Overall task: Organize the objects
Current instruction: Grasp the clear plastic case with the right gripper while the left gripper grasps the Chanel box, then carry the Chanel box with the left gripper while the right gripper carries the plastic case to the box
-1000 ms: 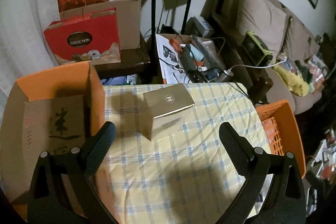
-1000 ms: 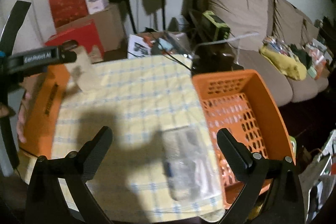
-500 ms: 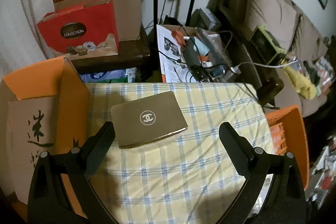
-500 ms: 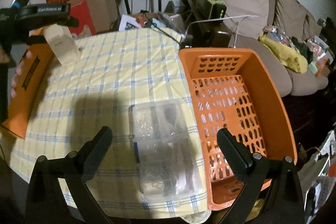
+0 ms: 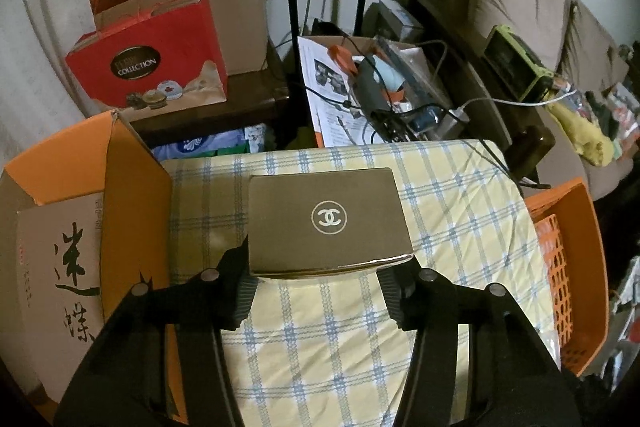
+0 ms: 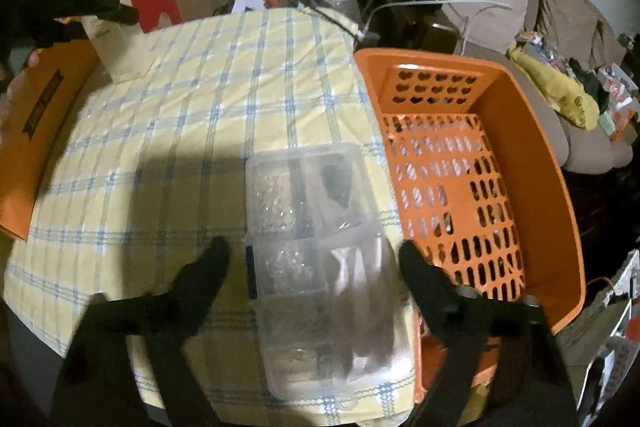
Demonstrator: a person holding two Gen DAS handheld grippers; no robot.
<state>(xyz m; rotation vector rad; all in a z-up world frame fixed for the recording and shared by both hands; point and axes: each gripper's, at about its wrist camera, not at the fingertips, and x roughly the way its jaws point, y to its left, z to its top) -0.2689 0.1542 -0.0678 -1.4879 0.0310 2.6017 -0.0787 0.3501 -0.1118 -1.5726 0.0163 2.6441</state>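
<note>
A gold box with a Chanel logo [image 5: 326, 219] stands on the yellow checked tablecloth [image 5: 340, 339]. My left gripper [image 5: 320, 267] has closed on its sides, fingers against both flanks. The box also shows in the right wrist view [image 6: 116, 55], held by the left gripper at the far left. A clear plastic compartment case [image 6: 320, 259] lies on the cloth beside the orange basket [image 6: 532, 147]. My right gripper [image 6: 316, 259] is open, its fingers either side of the case, apart from it.
An orange cardboard box [image 5: 80, 187] with a brown carton inside stands at the table's left edge. The orange basket [image 5: 576, 267] sits at the right edge. Red gift bags, cartons, speaker stands and a cluttered sofa lie beyond the table.
My left gripper came down over the gold box and shut on its sides. My right gripper moved down and forward, so its open fingers now straddle the clear case.
</note>
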